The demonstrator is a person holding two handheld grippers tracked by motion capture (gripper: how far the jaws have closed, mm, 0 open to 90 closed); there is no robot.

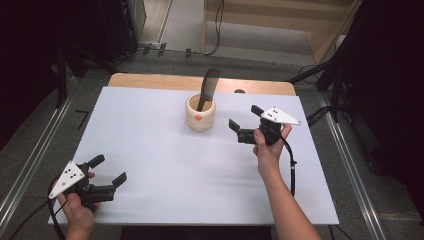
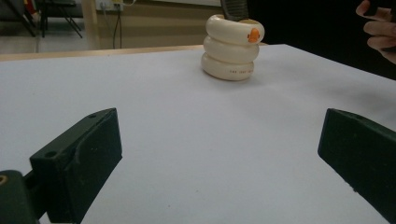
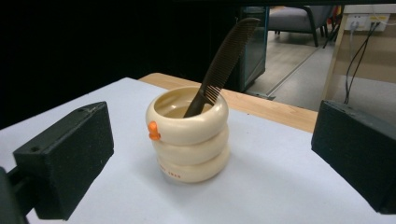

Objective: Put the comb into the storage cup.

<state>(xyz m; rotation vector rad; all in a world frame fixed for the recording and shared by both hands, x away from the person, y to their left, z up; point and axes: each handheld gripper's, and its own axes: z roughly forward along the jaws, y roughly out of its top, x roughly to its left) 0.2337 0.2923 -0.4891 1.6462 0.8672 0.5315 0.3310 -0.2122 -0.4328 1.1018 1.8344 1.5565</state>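
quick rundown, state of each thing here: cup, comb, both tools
cup: upright on the white table, holds the comb
comb: handle down in the cup, leaning on its rim, teeth end sticking out
left tool: open, empty, at the near left of the table
right tool: open, empty, beside the cup, pointed at it, not touching

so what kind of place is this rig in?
Likely a lab or data-collection workspace: a white-topped table fenced by metal rails, loose cables on the floor, and handheld grippers, left and right, both open.
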